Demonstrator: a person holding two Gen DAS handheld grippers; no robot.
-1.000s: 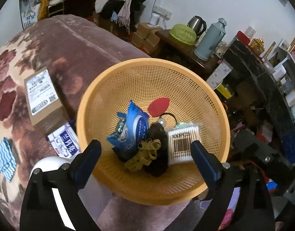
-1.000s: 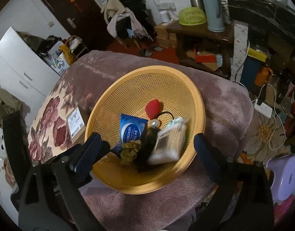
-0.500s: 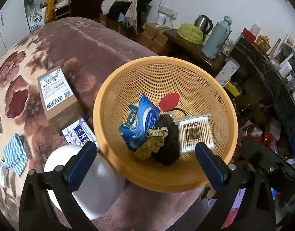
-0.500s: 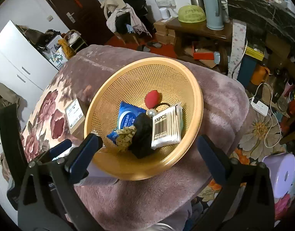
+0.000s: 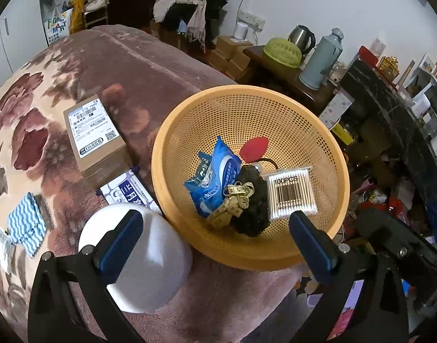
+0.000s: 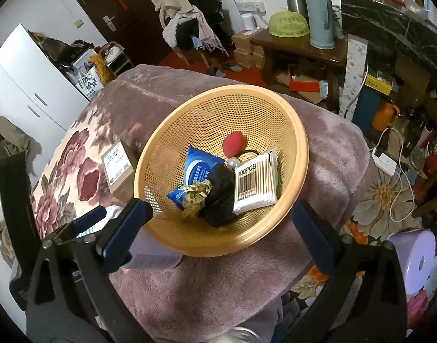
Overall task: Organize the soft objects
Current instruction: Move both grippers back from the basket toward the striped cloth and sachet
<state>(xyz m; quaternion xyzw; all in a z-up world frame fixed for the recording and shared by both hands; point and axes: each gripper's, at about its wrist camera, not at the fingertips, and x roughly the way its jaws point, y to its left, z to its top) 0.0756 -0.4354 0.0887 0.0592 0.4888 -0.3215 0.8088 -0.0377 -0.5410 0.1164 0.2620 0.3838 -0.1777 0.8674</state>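
Left tongs (image 5: 215, 233): mine, spread wide apart, nothing between the pads; they hang over the near rim of the basket.
Right tongs (image 6: 221, 223): also wide apart and empty, above the same near rim.
Basket (image 5: 327, 143): orange mesh, sitting on the blanket near its edge, tilted a little.
In the basket: blue pack (image 5: 215, 177), yellow tape measure (image 5: 232, 200) lying on it, black fuzzy lump (image 5: 250, 200) beside that, cotton swabs (image 5: 291, 193) leaning on the lump, red sponge (image 5: 254, 148) further back.
Surface: plush mauve blanket (image 5: 150, 68) with big dark red flowers on a cream patch.
Also on the blanket: cardboard box (image 5: 94, 137) left of the basket, purple-and-white pack (image 5: 127, 193) just below it, white dome (image 5: 150, 265) touching the basket's near-left rim, striped cloth (image 5: 25, 224) well off to the left.
Room: cluttered. Wooden table (image 6: 301, 47) behind with a green cover (image 6: 288, 23), kettle (image 6: 295, 0) and thermos (image 6: 320, 11); clothes heaped on a chair (image 6: 190, 14); dark door (image 6: 110, 8); white cabinet (image 6: 27, 85); lilac stool (image 6: 415, 257) on a floral floor mat.
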